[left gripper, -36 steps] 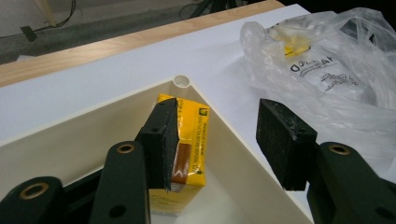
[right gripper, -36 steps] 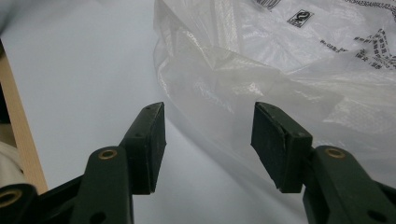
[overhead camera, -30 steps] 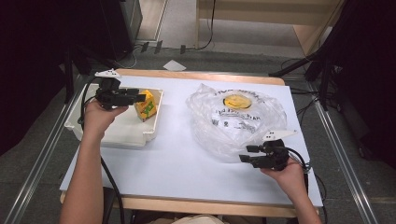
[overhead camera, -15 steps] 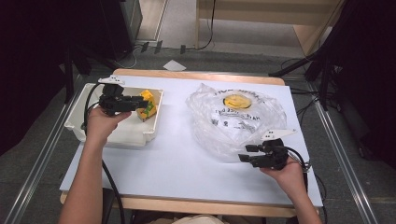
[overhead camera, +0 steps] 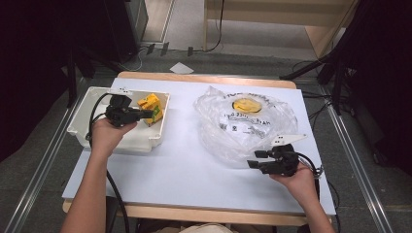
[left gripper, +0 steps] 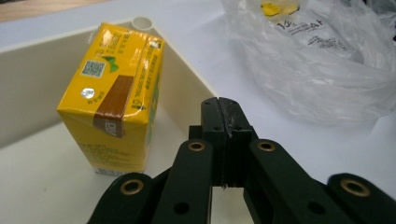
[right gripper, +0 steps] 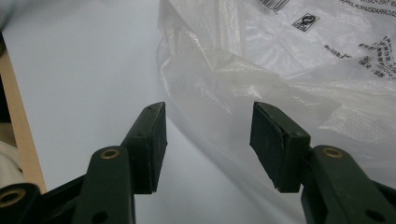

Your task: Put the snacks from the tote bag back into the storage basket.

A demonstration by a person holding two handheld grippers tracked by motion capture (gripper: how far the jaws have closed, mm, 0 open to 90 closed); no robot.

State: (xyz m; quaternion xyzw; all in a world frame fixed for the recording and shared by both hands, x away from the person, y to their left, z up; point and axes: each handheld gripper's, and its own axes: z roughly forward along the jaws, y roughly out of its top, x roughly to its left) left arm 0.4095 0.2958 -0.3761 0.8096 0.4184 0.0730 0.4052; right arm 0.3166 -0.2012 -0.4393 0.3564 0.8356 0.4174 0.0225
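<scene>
Left gripper: black, matte plastic with brass-coloured rivets; its jaws have just been closing and now meet pad to pad with nothing between them, the seam between the pads showing a scuffed, pale edge. It sits inside the shallow, off-white, rectangular plastic tray at the left of the desk, just beside the small yellow rectangular drink carton, not touching it as far as the left gripper view shows. The carton is glossy printed card with a brown band, green leaf mark and a square code on its top face; it stands in the tray near the corner, leaning slightly; its lower edge is partly hidden behind the gripper's arms. From the high view the carton is partly covered by the gripper's tips. The desk top is smooth, pale blue-white with a wooden edge. Right gripper: jaws apart, flat pads facing each other, empty, resting low over the desk at the near edge of the crumpled, clear, thin plastic bag. The bag carries black print, too small to read, and a round yellow item shows blurred through the film; what it is cannot be made out. In the high view the right gripper sits just beside the bag's near edge; contact cannot be judged.
</scene>
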